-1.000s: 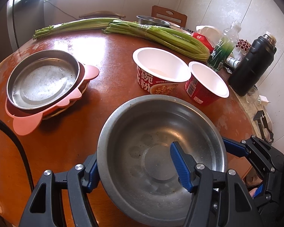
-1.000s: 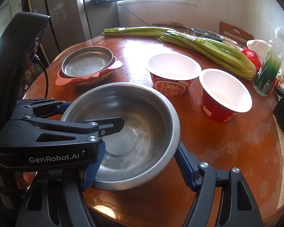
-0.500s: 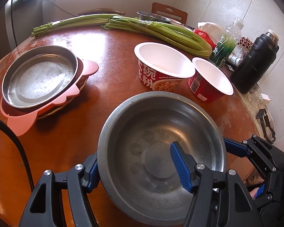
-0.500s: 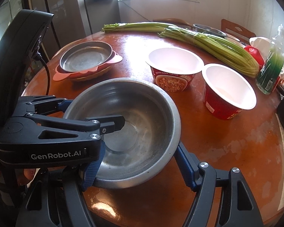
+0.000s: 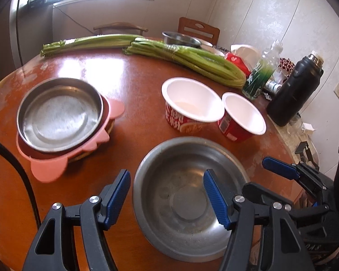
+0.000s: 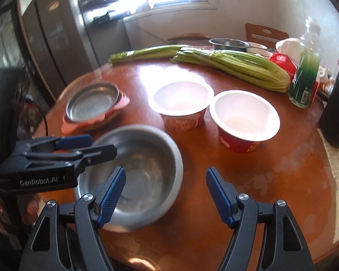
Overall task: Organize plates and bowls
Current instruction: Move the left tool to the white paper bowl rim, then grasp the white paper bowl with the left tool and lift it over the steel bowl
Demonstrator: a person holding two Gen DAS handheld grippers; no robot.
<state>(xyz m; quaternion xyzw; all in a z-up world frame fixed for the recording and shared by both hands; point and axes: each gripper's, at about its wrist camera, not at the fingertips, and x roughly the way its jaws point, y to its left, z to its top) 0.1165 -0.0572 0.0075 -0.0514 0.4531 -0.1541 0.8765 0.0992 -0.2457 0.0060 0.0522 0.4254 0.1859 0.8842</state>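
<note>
Round and brown, the wooden desk (image 5: 135, 85) fills a small kitchen corner under a bright window. On its far side two long bundles of celery (image 5: 187, 56) are laid, and at the right edge a black flask (image 5: 293, 90) is placed.

Nearest to the cameras the large steel bowl (image 5: 187, 194) is seen, resting on the desk close to its front edge. To the left, well apart from it, a shallow steel plate (image 5: 58, 115) is stacked on a pink plate (image 5: 49, 169). Behind the bowl, two white paper noodle cups (image 5: 192, 99) are set, just beside each other.

The left gripper (image 5: 167, 198) is opened wide; its right pad (image 5: 214, 198) is inside the bowl and its left pad is outside the rim, with a gap left on both sides, so nothing is held. The right gripper (image 6: 165, 196) is also opened wide and empty, and it is directed at the bare desk between the bowl and the red cup (image 6: 244, 119).

The bowl seems to be just placed or about to be gripped; which one cannot be told. If it must be carried, the rim should be closed on firmly, because thin smooth steel may slip. A bowl of this depth will probably not sit flat on the plates, so the cups should rather be nested inside it, and it should be lifted slowly, clear of the cups.
</note>
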